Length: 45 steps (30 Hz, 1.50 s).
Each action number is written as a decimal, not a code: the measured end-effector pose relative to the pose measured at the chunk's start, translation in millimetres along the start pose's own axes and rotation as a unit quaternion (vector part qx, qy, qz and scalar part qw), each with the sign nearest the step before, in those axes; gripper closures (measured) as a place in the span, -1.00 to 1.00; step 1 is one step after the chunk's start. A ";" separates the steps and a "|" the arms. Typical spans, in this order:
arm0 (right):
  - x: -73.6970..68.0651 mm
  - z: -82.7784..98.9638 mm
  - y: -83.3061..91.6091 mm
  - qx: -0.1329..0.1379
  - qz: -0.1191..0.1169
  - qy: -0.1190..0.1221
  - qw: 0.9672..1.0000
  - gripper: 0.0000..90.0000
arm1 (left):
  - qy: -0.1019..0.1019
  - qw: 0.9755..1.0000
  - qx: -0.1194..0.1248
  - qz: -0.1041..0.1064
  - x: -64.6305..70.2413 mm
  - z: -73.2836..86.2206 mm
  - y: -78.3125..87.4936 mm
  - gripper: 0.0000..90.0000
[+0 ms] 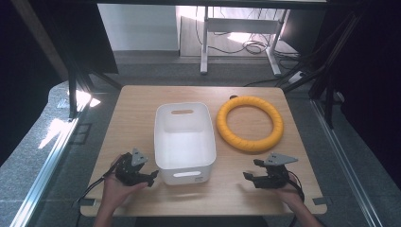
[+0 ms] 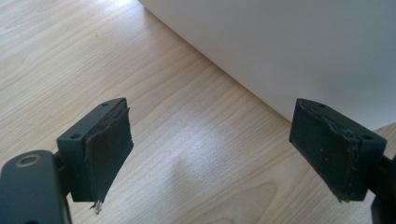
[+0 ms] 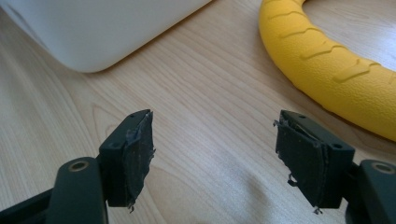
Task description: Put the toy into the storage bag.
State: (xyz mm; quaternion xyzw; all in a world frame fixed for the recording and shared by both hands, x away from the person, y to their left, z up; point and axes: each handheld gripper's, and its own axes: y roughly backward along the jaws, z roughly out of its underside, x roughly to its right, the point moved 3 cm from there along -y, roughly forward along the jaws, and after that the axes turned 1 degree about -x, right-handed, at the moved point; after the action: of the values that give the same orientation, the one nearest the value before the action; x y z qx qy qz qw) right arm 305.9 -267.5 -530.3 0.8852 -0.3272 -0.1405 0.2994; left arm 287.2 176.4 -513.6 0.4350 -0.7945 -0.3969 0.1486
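- Looking down from the high view, I have the right gripper [image 1: 252, 170] hovering released over the bench [image 1: 142, 101], jaws wide apart with nothing between them.
- The yellow ring [image 1: 249, 124] lies flat just ahead of that gripper and a little to its right; in the right gripper view its near curve [image 3: 327, 60] sweeps past the right-hand jaw, close but apart from it.
- The left gripper [image 1: 153, 177] is likewise released and empty, sitting just beside the near left corner of the white bin [image 1: 185, 137], whose wall [image 2: 289, 51] stands close ahead of it.
- I judge the ring light and slightly yielding, foam or rubber, with a pebbled skin and raised ribs that should resist slipping.
- Best hold, I think: pinch across the tube at its nearest arc, one jaw inside the hole, one outside.
- Being round, the ring has no long axis and points nowhere; its hole faces straight up.
- Held at one spot, it may swing or sag, so I would lift gently.
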 end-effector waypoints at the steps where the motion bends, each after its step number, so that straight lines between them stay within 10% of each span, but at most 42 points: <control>1: -0.5 0.4 -0.3 -0.003 -0.001 0.002 1.000 -0.37 | 0.001 1.000 0.001 0.001 -0.4 -0.1 0.4 -0.71; 21: -0.8 -2.7 0.1 -0.021 -0.004 0.038 0.999 -0.41 | 0.004 1.000 0.000 0.010 0.8 -0.8 -1.8 -0.71; 31: 5.2 -39.3 18.5 0.003 -0.009 0.045 0.999 -0.42 | 0.011 1.000 0.005 0.011 -0.2 -0.4 2.8 -0.71; 45: 37.0 -65.2 1.0 -0.075 -0.013 0.068 0.995 -0.44 | 0.006 1.000 -0.004 0.008 0.7 0.0 0.0 -0.71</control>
State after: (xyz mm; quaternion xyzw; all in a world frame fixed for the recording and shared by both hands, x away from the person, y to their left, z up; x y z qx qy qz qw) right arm 362.1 -264.0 -480.7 0.8720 -0.2829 -0.1076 0.3846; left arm 286.8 175.8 -513.7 0.4303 -0.7954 -0.3965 0.1579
